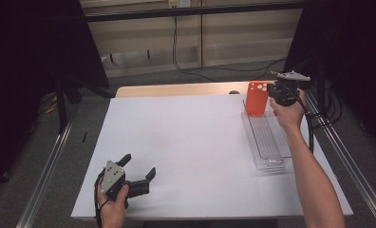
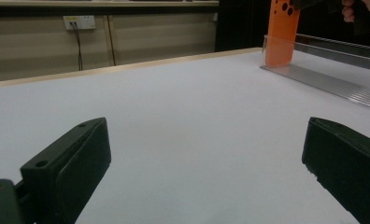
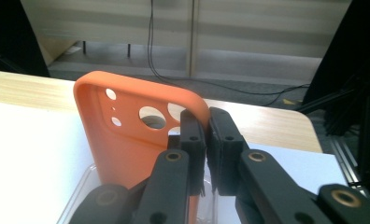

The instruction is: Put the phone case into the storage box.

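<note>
apparently the work is midway: at the upper right of the high view the right gripper [image 1: 270, 90] is clamped on the edge of the orange phone case [image 1: 256, 98], held upright at the far end of the clear tray [image 1: 271, 164]; laying it down remains. meanwhile the left gripper [image 1: 137, 170] rests open and empty on the white tabletop [image 1: 186, 142] at lower left; no writing or brand is readable.
</note>
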